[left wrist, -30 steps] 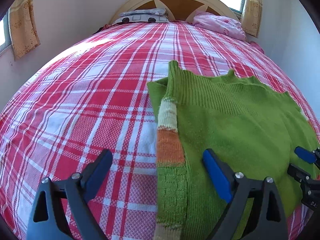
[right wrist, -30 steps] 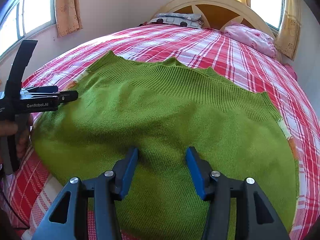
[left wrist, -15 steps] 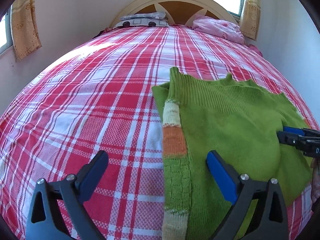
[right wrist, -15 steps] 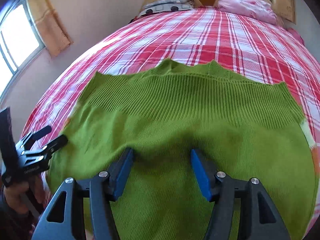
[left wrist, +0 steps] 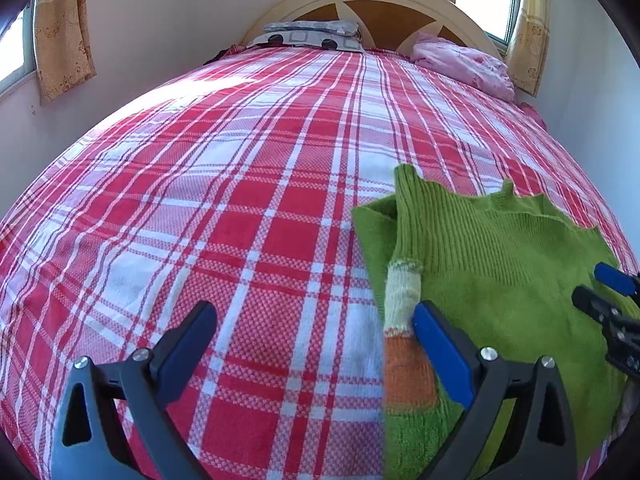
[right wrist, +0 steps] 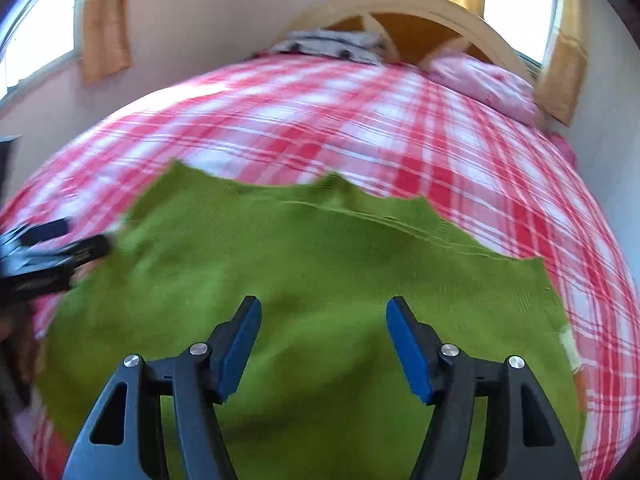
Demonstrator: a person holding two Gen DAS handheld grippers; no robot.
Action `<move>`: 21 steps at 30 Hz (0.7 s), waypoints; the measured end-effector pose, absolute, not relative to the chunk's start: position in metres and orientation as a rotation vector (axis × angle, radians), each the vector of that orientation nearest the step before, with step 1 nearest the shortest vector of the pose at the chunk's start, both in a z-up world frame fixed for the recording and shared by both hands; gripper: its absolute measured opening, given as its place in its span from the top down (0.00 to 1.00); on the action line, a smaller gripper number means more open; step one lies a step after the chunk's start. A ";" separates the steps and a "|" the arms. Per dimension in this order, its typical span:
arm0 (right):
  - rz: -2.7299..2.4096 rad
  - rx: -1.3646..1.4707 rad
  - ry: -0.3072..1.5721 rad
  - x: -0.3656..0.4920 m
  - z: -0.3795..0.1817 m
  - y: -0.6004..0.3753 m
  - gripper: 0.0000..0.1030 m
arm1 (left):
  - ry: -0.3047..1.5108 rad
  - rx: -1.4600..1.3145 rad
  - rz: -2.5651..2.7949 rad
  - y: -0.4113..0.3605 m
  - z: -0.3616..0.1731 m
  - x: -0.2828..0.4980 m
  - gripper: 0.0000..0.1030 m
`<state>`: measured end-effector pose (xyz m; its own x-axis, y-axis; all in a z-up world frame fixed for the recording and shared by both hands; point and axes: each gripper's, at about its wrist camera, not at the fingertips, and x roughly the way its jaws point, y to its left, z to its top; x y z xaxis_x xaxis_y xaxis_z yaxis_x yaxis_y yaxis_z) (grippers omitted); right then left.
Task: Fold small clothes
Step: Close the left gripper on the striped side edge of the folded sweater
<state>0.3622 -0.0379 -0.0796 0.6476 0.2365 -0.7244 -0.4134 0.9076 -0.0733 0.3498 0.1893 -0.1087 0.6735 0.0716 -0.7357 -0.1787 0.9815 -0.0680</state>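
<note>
A green knit sweater (left wrist: 500, 264) lies flat on the red plaid bed; it fills the lower half of the right wrist view (right wrist: 320, 272). Its folded-in sleeve (left wrist: 404, 340) has cream and orange bands along the left edge. My left gripper (left wrist: 316, 340) is open and empty, above the bedspread just left of the sleeve, its right finger over the sleeve. My right gripper (right wrist: 322, 340) is open and empty over the sweater's middle. It shows at the right edge of the left wrist view (left wrist: 608, 300). The left gripper shows blurred at the left of the right wrist view (right wrist: 52, 252).
The red plaid bedspread (left wrist: 240, 184) spreads far to the left and back. A patterned pillow (left wrist: 312, 36) and a pink bundle (left wrist: 464, 64) lie by the wooden headboard (left wrist: 400, 4). Walls and curtained windows stand on both sides.
Both grippers have drawn back and up from the sweater. The left one has shifted left, off the sleeve. The right gripper's fingers have opened wider. The sweater has not moved.
</note>
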 end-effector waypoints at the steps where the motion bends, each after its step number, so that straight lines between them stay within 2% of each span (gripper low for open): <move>1: 0.409 -0.257 0.772 0.352 -0.079 -0.031 0.36 | 0.818 -0.137 0.141 0.193 -0.109 0.351 0.02; 8: 0.578 -0.353 0.714 0.291 -0.081 0.015 0.36 | 0.819 -0.179 0.121 0.218 -0.107 0.359 0.03; 15: 0.722 -0.460 0.659 0.237 -0.092 0.054 0.36 | 0.824 -0.307 -0.147 0.214 -0.111 0.375 0.03; 21: 0.703 -0.589 0.648 0.220 -0.110 0.071 0.36 | 0.852 -0.334 -0.223 0.207 -0.115 0.399 0.03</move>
<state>0.2199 0.0711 -0.1101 0.5889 0.3928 -0.7063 -0.7359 0.6220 -0.2677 0.3992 0.2071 -0.1152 0.6401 -0.3234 -0.6969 0.0596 0.9253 -0.3746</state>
